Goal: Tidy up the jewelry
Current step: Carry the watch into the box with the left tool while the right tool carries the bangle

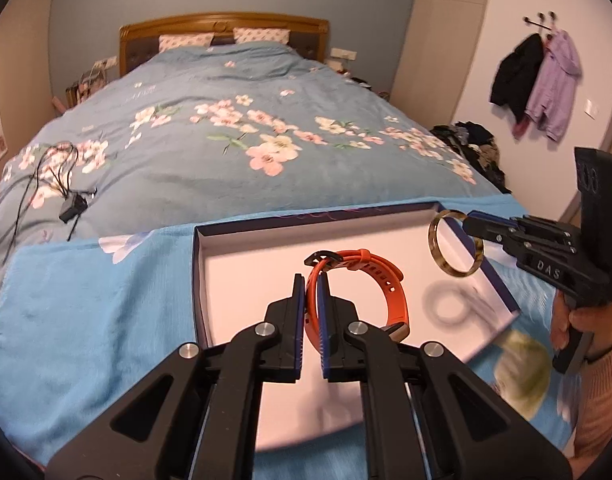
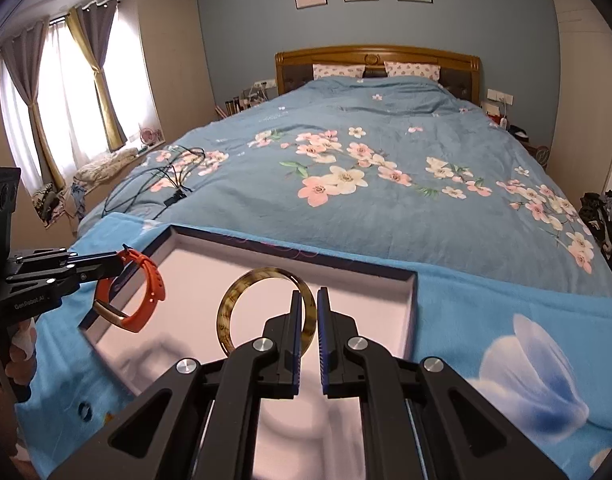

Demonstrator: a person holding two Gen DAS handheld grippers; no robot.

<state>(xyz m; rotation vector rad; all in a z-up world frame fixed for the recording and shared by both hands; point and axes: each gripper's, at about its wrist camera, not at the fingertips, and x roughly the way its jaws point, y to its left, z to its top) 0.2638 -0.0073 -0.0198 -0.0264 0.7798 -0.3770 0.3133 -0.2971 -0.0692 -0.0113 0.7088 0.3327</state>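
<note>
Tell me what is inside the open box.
Only its pale lining and blurred shadows show inside the box. Both grippers cover its near part. The orange watch and bangle are held above it.

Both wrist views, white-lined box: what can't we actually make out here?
- Near end of the shallow white-lined box: hidden behind the tongs' black arms in both views.
- Face of the orange silicone wristband: left wrist view, covered by the left tongs; in the right view, too small to read.
- Whether the amber tortoiseshell bangle in the right tongs touches the box floor: not settled; shadow below is motion-blurred.
- Black cable tangle on the bed: too small to identify.
</note>
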